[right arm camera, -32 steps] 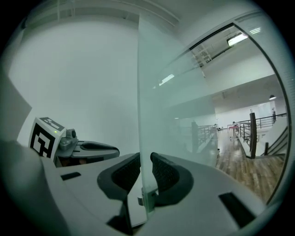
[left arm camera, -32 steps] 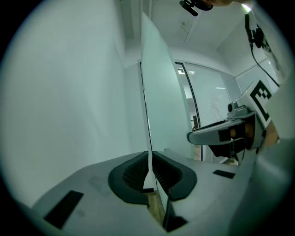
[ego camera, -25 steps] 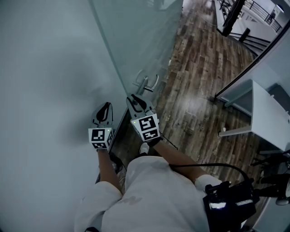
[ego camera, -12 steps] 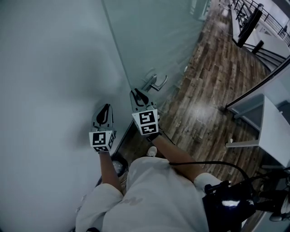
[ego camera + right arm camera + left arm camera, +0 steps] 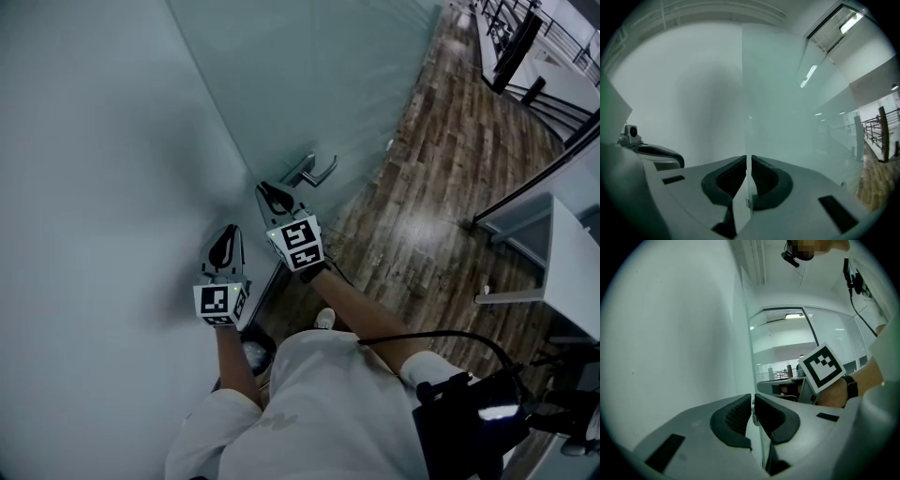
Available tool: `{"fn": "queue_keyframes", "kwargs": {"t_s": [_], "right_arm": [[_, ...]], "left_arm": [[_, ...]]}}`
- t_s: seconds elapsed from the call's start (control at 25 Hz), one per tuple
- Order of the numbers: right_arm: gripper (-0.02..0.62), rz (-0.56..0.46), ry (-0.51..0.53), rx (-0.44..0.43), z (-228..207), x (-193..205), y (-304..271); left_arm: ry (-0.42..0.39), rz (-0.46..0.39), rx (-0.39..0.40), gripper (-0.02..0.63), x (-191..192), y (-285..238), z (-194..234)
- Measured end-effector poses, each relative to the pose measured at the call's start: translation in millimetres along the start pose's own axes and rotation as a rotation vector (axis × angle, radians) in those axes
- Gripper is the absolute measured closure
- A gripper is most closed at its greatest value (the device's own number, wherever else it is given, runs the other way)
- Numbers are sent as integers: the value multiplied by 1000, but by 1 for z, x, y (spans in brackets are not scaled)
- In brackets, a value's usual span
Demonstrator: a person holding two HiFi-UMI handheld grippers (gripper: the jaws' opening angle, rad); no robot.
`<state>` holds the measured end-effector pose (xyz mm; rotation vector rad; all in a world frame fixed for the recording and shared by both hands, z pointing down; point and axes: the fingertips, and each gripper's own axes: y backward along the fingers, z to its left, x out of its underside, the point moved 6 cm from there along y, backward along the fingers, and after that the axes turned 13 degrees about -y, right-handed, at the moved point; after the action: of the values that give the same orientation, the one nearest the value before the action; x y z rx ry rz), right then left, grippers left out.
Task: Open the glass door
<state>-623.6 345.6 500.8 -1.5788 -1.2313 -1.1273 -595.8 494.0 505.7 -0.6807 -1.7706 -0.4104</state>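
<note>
**Right jaws closing at the door's edge; handle untouched**

Nearest, at 7 o'clock in the head view, the left gripper (image 5: pixel 226 232) hangs by the white wall (image 5: pixel 94 150). Its pads (image 5: pixel 736 416) are pressed nearly together as before, and we see nothing between them.

Change: a second ago the right gripper (image 5: pixel 266 189) stood with its jaws wide, just below the handle (image 5: pixel 317 172). Now its jaws are closing, down to a thin slit. Its tip sits at 8 o'clock of the handle, against the free edge of the glass door (image 5: pixel 319 84). In the right gripper view that edge lines up with the slit, but we cannot tell whether the pads (image 5: pixel 766 180) pinch the glass.

Judgement: the approach is over and contact is being made. The door is not yet swung.

Edges and room: the wall shuts off 7 to 11 o'clock, and the glass fills 11 to 1. Free wooden floor (image 5: pixel 431 187) runs out towards 2 o'clock. A white desk (image 5: pixel 574 253) edges in at 3 o'clock, and a railing (image 5: pixel 553 37) stands far off at 1 o'clock.
</note>
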Motion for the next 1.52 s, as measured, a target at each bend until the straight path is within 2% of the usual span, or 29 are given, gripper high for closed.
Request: {"fn": "queue_keyframes", "kwargs": {"t_s": [0.2, 0.32, 0.44, 0.48, 0.56, 0.64, 0.72, 0.92, 1.16, 1.36, 1.52], "right_arm": [[563, 28, 48, -51, 9, -9, -18], [563, 18, 67, -62, 10, -3, -15], [566, 53, 43, -108, -3, 0, -18], [592, 58, 34, -114, -7, -3, -11], [592, 32, 20, -81, -18, -13, 26], [592, -7, -9, 19, -39, -26, 83], [592, -41, -54, 156, -74, -34, 145], [593, -107, -109, 428, -143, -58, 293], [592, -205, 4, 778, -172, -107, 434], [592, -285, 19, 935, -184, -110, 521], [592, -332, 23, 1005, -188, -114, 573]], "left_arm": [[-18, -26, -52, 603, -15, 9, 11], [13, -63, -54, 603, -21, 12, 17], [17, -77, -22, 603, -24, -4, 14], [7, -77, 1, 603, -28, -9, 8], [-5, -86, 64, 603, -44, -14, -11], [2, -106, 134, 603, -68, -22, -40], [19, -131, 223, 603, -86, -42, -82], [34, -216, 491, 603, -131, -102, -220], [14, -361, 743, 603, -216, -130, -360], [16, -426, 861, 603, -247, -124, -445], [9, -458, 902, 603, -264, -110, -487]]}}
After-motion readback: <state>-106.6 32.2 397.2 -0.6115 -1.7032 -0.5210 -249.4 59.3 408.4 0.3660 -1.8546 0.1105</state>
